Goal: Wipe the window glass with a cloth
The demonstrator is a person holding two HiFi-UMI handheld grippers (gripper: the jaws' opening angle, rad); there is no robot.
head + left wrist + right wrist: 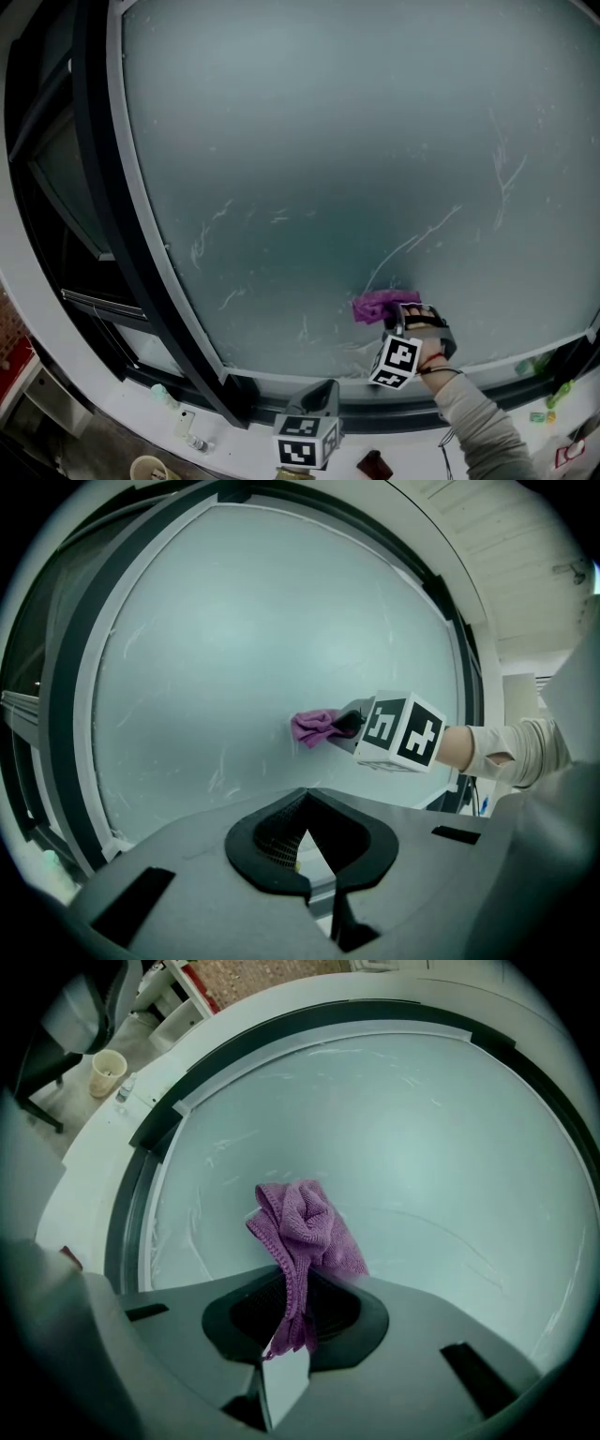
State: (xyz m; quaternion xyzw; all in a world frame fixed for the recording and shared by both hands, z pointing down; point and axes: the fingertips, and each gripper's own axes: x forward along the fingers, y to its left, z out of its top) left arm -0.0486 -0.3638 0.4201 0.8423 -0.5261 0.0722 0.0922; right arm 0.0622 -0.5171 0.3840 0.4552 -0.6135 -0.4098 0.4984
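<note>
One outstretched right gripper (401,319) pinches cloth (373,305) against glass (328,141); left gripper (325,389) low, fingers together.

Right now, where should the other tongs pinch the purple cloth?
Probably the puffy bunch of the cloth sticking out left of the right tongs, coming sideways from the left along the glass. Its tail is already clamped, and its back lies on the glass.

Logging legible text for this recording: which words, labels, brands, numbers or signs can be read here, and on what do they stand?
No text can be read.
Right tool, marker cube: black-and-white square pattern only, no letters or numbers.
Left tool, its cube: the same kind of pattern.
White item at the head view's lower right corner: red marking, too small to read.
</note>
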